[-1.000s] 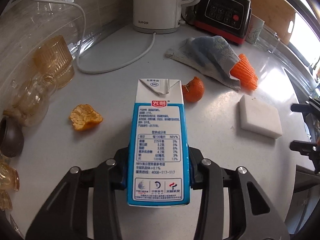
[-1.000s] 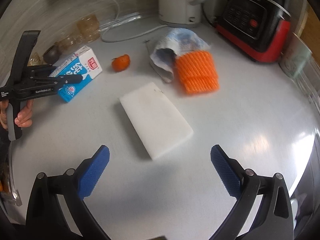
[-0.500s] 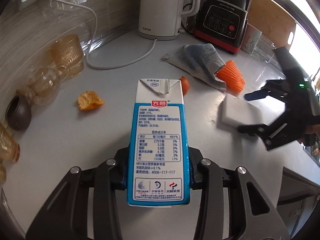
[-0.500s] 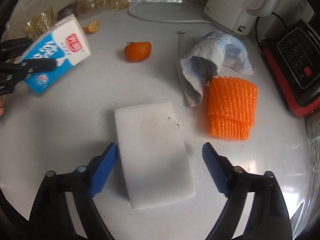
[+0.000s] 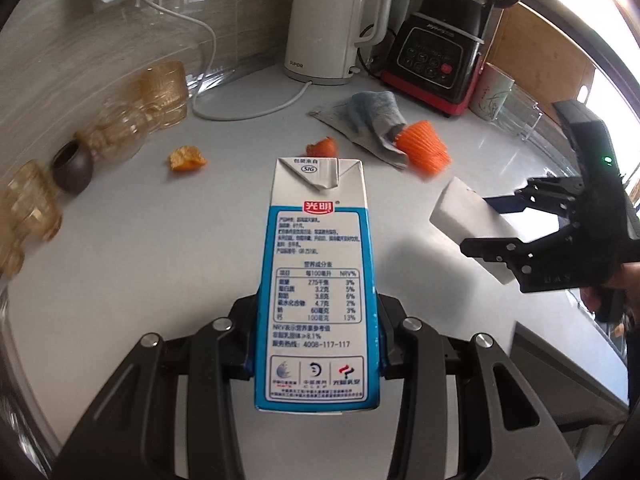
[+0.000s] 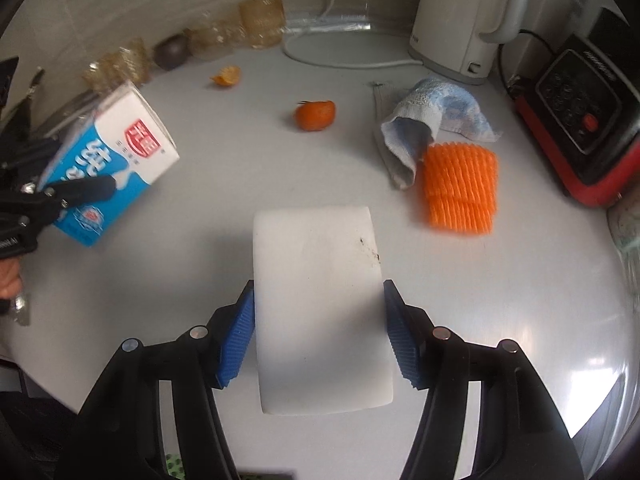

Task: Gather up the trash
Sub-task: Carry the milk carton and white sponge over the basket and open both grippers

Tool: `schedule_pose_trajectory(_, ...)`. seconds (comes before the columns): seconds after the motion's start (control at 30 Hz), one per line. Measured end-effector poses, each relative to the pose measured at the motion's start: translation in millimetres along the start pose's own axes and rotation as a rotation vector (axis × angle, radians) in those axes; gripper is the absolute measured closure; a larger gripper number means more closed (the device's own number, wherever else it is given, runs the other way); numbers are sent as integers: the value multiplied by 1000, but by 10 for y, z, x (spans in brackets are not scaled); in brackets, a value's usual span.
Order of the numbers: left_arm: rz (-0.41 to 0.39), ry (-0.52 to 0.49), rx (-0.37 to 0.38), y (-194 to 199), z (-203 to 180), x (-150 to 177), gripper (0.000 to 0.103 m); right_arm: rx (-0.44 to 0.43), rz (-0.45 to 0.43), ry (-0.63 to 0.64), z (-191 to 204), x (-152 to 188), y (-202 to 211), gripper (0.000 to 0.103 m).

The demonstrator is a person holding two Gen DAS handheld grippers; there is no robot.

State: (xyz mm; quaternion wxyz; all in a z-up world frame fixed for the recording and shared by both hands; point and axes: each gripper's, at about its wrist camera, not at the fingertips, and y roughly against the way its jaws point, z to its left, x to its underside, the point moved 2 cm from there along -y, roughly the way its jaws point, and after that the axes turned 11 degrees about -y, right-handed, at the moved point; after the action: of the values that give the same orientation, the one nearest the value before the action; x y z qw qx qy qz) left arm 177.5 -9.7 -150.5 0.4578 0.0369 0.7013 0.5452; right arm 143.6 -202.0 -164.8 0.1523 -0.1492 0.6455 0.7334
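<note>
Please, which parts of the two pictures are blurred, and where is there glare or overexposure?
Left wrist view: the milk carton held in the left gripper is sharp, its print legible; the amber glasses at the left edge are smeared, and the window at top right is blown out. Right wrist view: the carton and the orange foam net are motion-blurred; glare patches lie on the countertop at lower right.

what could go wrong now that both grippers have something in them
The right gripper pinches the white foam block only near its back end, so the long free part could sag or slip out. The left gripper holds the milk carton by its lower half; a tilt might spill any leftovers. Both loads sit close together above the counter, so swinging either one could knock the other.
</note>
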Motion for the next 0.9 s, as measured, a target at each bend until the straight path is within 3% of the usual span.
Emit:
schedule_pose_trajectory(0.23,30,93,-66,437,-747,467,63,-56,-41,-52,-40,783,522,42)
schedule_pose_trajectory(0.53,80,173,-92,742,-1762,1017,63,-137,-31,-16,-23,1767,1026,41)
schedule_pose_trajectory(0.77,132,151,-79,775,-2377,1296,63,-156,-4,-3,-137,2285,1206,41)
schedule_pose_trajectory(0.9,154,140,-67,748,-2547,1385,63,-150,2,-34,-269,2447,1252,41)
